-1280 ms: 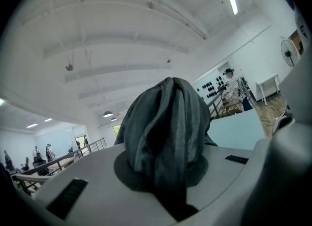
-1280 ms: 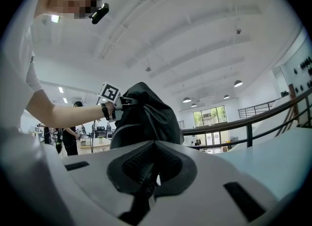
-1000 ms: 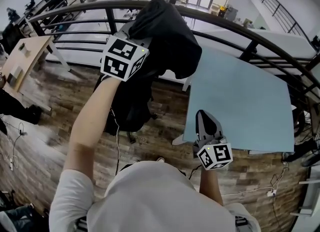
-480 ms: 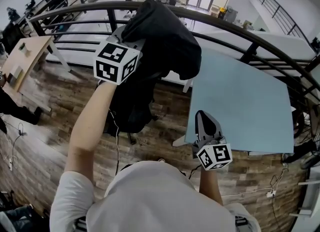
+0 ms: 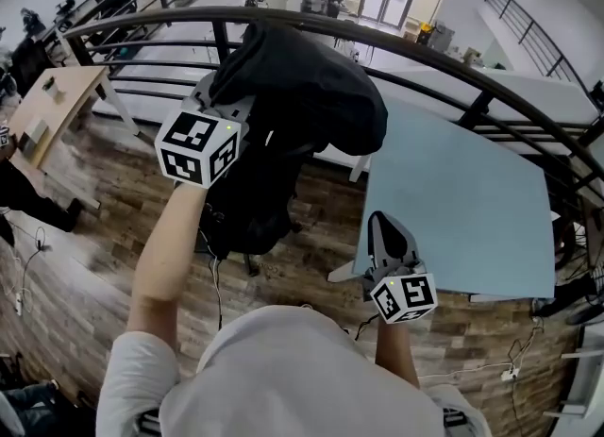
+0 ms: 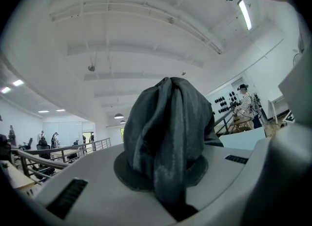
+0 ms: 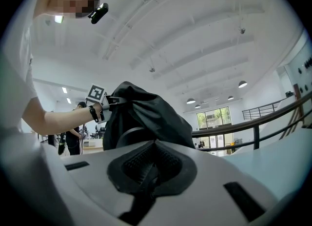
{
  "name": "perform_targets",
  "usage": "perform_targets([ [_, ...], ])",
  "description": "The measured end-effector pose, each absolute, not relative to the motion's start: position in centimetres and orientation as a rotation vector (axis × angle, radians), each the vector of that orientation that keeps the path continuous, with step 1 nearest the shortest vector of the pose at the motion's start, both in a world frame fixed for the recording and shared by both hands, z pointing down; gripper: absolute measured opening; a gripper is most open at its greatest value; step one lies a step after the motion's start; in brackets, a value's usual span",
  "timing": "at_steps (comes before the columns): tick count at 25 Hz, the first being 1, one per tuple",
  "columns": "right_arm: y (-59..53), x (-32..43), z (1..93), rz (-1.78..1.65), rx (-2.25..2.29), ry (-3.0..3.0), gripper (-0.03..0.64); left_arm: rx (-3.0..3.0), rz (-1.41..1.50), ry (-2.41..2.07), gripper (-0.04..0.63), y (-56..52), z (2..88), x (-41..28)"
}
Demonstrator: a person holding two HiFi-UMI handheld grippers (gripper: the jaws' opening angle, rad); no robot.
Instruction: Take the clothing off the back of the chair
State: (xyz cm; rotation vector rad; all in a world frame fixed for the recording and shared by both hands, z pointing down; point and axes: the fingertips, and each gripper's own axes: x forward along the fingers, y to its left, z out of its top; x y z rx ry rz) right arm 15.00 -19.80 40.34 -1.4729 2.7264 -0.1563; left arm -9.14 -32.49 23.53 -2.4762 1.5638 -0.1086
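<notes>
A black garment (image 5: 307, 86) hangs bunched from my left gripper (image 5: 238, 112), raised over the black office chair (image 5: 247, 209) in the head view. That gripper is shut on the cloth; in the left gripper view a grey-black fold (image 6: 168, 132) rises out from between the closed jaws of the left gripper (image 6: 171, 198). My right gripper (image 5: 381, 226) is lower, at the near edge of the light blue table (image 5: 462, 199), shut with nothing in it. In the right gripper view its pads (image 7: 146, 169) meet, and the garment (image 7: 146, 113) hangs ahead of them.
A dark curved railing (image 5: 444, 62) runs across behind the chair and the table. A wooden desk (image 5: 47, 109) stands at the far left on the plank floor (image 5: 85, 265). Cables (image 5: 24, 265) trail over the floor at left and right.
My left gripper has moved left with the garment, and the cloth has swung with it over the chair. The right gripper has barely shifted.
</notes>
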Motion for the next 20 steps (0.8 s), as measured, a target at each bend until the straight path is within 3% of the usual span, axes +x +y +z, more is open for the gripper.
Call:
perform_targets([
  [20, -19.3, 14.8, 40.8, -0.171, -1.478, 2.746, 0.020, -2.416, 0.120, 1.748, 0.048, -22.9, 25.4, -15.9],
])
